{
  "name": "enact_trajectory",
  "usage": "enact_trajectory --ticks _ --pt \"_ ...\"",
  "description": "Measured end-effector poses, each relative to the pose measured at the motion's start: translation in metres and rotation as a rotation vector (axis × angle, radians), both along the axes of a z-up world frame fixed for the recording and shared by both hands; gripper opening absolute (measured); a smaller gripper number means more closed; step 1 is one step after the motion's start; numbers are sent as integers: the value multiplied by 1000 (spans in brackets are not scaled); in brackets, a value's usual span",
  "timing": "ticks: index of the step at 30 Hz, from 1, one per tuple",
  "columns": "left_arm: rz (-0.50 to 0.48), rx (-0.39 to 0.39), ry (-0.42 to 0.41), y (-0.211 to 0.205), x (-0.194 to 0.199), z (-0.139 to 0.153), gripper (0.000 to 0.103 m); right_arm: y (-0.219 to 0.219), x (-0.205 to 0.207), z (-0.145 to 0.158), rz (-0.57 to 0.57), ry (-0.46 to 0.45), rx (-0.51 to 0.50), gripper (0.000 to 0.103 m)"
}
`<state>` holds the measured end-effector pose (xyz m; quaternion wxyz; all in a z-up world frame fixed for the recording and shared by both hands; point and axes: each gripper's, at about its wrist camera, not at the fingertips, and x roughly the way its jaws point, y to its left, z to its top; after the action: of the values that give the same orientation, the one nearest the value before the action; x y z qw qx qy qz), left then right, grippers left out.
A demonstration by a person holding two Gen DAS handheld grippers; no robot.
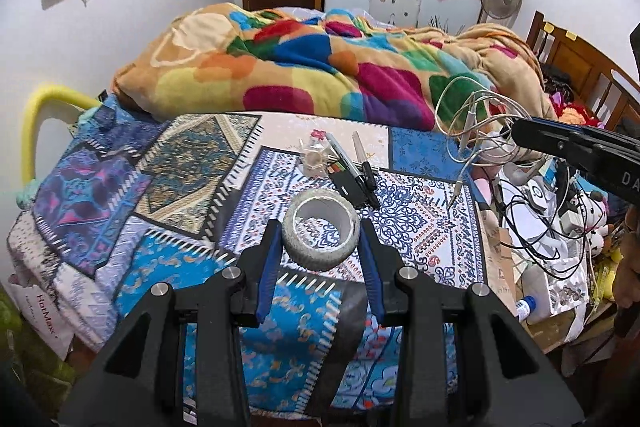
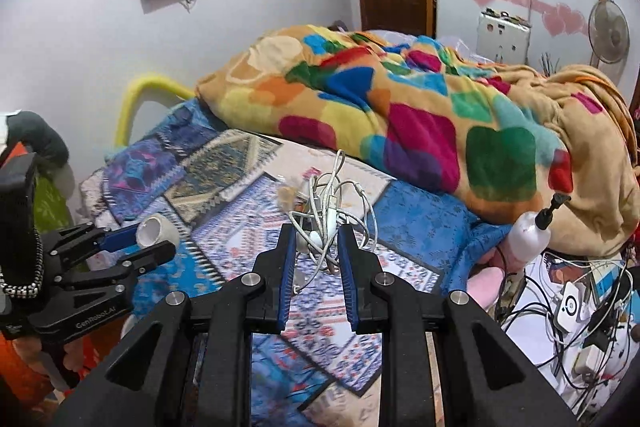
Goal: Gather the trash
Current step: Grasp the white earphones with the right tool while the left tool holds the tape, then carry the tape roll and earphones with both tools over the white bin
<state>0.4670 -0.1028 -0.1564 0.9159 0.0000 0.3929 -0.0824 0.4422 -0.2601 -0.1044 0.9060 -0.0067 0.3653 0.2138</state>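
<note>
Two grippers work over a patterned bedspread: one at a tape roll, one holding a cable bundle.

The left gripper point(image 1: 320, 247) brackets the grey, hollow roll of tape point(image 1: 321, 234), its blue-padded fingers point(image 1: 267, 267) spread on either side; whether they touch the roll I cannot tell. The roll sits on the blue-and-white patchwork bedspread point(image 1: 160, 187), just in front of a black marker pen point(image 1: 356, 179) and a small clear plastic container point(image 1: 316, 157). The right gripper point(image 2: 318, 247) is clenched on a tangled bundle of white cables point(image 2: 332, 211), raised above the bedspread. Behind both lies a crumpled multicoloured fleece blanket point(image 2: 400, 107).
</note>
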Motion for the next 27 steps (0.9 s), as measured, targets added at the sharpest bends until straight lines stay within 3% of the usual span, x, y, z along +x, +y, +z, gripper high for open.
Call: enact_trajectory --ticks 9,14,27 --pt "65 4 -48 43 -50 27 37 43 -46 30 89 -52 11 19" --pt "124 8 -55 77 -79 28 37 80 -69 38 165 -70 17 19" --pt "324 32 -20 185 -157 7 37 193 -111 15 386 -7 29 19"
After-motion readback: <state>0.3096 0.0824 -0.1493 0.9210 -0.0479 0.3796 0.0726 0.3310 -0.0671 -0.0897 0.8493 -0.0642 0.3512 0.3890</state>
